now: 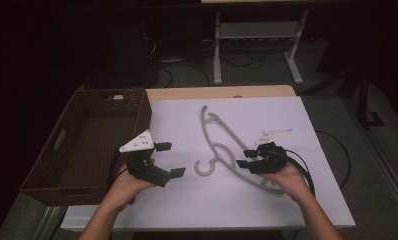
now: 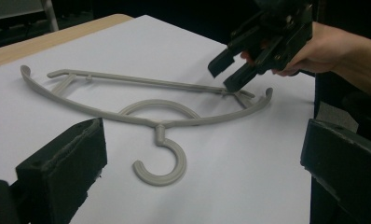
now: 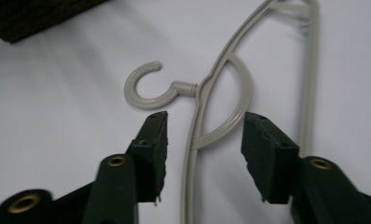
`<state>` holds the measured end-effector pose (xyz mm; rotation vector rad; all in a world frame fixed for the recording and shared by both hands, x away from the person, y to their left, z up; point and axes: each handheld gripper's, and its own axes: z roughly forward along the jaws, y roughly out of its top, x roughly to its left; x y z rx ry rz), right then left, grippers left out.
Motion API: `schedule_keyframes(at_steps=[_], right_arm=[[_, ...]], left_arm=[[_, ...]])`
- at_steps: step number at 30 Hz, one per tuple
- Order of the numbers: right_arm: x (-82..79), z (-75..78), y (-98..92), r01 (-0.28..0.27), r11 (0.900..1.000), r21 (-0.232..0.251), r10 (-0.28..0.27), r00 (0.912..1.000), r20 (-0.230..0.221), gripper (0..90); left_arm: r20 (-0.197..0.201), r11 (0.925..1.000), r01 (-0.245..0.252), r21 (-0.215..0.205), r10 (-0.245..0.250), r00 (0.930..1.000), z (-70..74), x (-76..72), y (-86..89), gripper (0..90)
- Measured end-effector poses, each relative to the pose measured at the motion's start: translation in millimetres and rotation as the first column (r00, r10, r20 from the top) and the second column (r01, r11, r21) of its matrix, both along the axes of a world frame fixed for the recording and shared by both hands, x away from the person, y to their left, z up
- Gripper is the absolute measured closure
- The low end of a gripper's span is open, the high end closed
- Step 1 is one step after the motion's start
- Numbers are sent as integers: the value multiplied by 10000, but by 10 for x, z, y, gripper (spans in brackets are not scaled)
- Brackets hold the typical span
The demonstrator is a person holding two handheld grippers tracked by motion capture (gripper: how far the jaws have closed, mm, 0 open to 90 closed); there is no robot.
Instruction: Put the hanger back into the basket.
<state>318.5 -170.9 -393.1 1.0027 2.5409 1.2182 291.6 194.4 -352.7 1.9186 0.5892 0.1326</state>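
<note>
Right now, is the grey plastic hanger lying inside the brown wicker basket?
No, the grey plastic hanger lies flat on the white table, beside the brown wicker basket.

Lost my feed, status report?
Right gripper open, straddling hanger arm. Left gripper open, holding nothing. Basket at left, nothing in the way.

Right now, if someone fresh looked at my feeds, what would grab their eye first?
The grey plastic hanger lying flat mid-table on the white sheet, hook toward the person's left. The right gripper is lowered over its curved arm, jaws straddling the bar but not pressing it. At the table's left edge sits a dark wicker basket, with the left gripper open beside it.
</note>
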Motion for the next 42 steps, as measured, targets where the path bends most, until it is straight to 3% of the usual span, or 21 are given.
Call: schedule_keyframes(at_steps=[3, 11, 21, 25, 34, 38, 42], right_arm=[[29, -101, 96, -204, 9992, -345, 191, 9991, -384, 568], [77, -300, 201, -470, 9944, -946, 387, 9954, -877, 623], [95, -414, 256, -646, 9849, -1603, 475, 9930, -1084, 718], [94, -430, 272, -744, 9848, -1570, 545, 9903, -1276, 771], [109, -437, 251, -954, 9854, -1408, 761, 9877, -1365, 787], [89, -432, 264, -1256, 9822, -1395, 1066, 9849, -1367, 806], [52, -445, 317, -1903, 9717, -1398, 1729, 9767, -1275, 809]], left_arm=[[-49, 10000, 37, 1, -37, 10000, -23, -2, -19, 0], [-144, 10000, 68, -40, -69, 9999, -60, 3, -41, 0], [-213, 9999, 110, 26, -109, 9997, -73, -6, -53, 0], [-218, 9999, 114, 26, -114, 9997, -74, -6, -56, 0], [-268, 9998, 205, 70, -203, 9994, -90, -8, -79, 0], [-272, 9997, 221, 78, -219, 9994, -98, -5, -82, 0], [-326, 9997, 224, 28, -223, 9992, -105, -5, -86, 0]])
